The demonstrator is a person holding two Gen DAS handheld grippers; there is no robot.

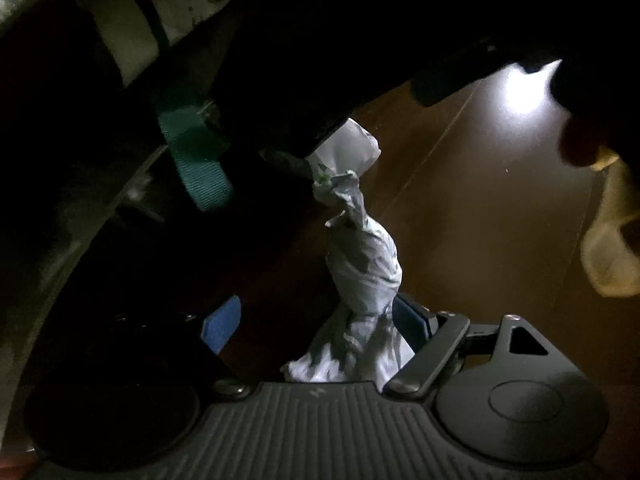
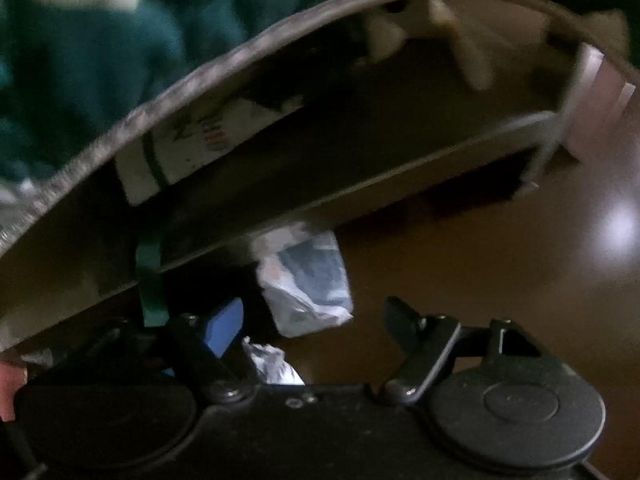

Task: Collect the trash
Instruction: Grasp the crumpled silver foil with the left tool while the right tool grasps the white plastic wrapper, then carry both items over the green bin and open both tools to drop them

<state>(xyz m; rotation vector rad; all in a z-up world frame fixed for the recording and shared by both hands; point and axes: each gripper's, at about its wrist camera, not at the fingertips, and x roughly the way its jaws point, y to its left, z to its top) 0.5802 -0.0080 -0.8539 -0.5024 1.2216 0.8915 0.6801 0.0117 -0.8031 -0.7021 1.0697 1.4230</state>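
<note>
The left gripper (image 1: 316,328) is holding its fingers (image 1: 222,324) apart around a twisted white wrapper (image 1: 364,276), seemingly aiming it at the bag (image 1: 132,40) beyond. The right gripper (image 2: 316,320) is also keeping its fingers apart, with crumpled trash (image 2: 308,284) lying on the brown floor (image 2: 480,264) below the bag's open mouth.

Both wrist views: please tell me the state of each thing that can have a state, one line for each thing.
left gripper: open, fingers either side of the wrapper.
twisted white wrapper: crumpled, twisted, standing between the left fingers.
bag: mouth open, tilted, above the floor.
green strap: hanging loose from the bag.
crumpled packet: crushed, below the bag's edge.
right gripper: open, empty.
</note>
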